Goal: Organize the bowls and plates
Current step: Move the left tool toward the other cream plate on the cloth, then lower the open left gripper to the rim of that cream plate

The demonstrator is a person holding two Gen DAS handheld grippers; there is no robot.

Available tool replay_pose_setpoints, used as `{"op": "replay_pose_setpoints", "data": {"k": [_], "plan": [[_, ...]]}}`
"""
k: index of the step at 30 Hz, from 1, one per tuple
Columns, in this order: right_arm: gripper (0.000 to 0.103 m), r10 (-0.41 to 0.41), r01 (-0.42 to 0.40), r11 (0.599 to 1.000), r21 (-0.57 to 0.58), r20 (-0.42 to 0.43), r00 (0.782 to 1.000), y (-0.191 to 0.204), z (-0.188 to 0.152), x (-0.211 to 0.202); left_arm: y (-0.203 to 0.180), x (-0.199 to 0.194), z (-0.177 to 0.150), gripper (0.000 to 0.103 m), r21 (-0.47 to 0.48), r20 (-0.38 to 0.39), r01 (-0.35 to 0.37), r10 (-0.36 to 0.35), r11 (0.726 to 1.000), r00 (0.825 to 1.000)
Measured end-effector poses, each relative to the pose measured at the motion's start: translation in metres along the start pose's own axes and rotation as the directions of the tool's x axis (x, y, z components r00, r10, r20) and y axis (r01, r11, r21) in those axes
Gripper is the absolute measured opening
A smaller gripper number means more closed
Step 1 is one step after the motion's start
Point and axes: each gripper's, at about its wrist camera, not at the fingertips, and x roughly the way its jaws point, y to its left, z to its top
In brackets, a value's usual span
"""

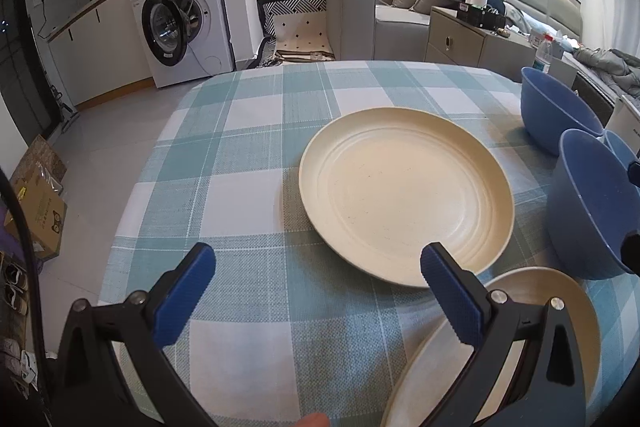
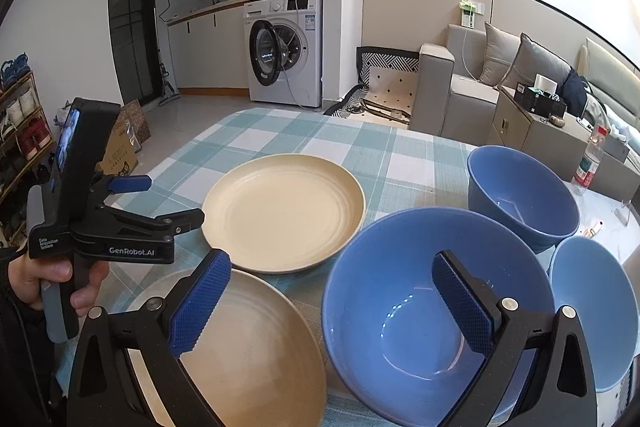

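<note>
Two cream plates lie on the checked tablecloth: a far plate (image 1: 406,193) (image 2: 282,213) and a near plate (image 1: 516,343) (image 2: 248,351). Three blue bowls stand to the right: a large near bowl (image 2: 424,311) (image 1: 592,207), a far bowl (image 2: 520,195) (image 1: 554,107) and a lighter blue bowl (image 2: 592,307). My left gripper (image 1: 316,293) is open and empty, above the cloth left of the near plate; it also shows in the right wrist view (image 2: 160,201). My right gripper (image 2: 332,301) is open and empty, above the near plate and the large bowl.
The table (image 1: 240,155) has its left edge over a tiled floor. A cardboard box (image 1: 38,211) stands on the floor at left. A washing machine (image 1: 182,21), a sofa (image 1: 380,3) and a side cabinet (image 1: 472,41) stand beyond the table. A water bottle (image 2: 592,163) stands at far right.
</note>
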Motion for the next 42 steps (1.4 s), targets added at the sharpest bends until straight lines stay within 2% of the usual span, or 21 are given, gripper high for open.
{"op": "replay_pose_setpoints", "data": {"k": [13, 25, 42], "plan": [[0.102, -0.026, 0.026, 1.0, 0.003, -0.018, 1.0, -0.003, -0.001, 0.008, -0.002, 0.027, 0.005, 0.103, 0.018, -0.046, -0.018, 0.019, 1.0, 0.999], [0.102, -0.041, 0.041, 0.999, 0.004, -0.027, 0.999, -0.001, -0.001, 0.007, 0.007, 0.042, 0.003, 0.103, 0.04, -0.072, -0.103, 0.106, 0.994, 0.992], [0.102, -0.055, 0.055, 0.998, 0.0, -0.036, 0.998, -0.003, 0.0, 0.009, 0.026, 0.034, -0.009, 0.103, 0.016, -0.067, -0.117, 0.118, 0.993, 0.991]]}}
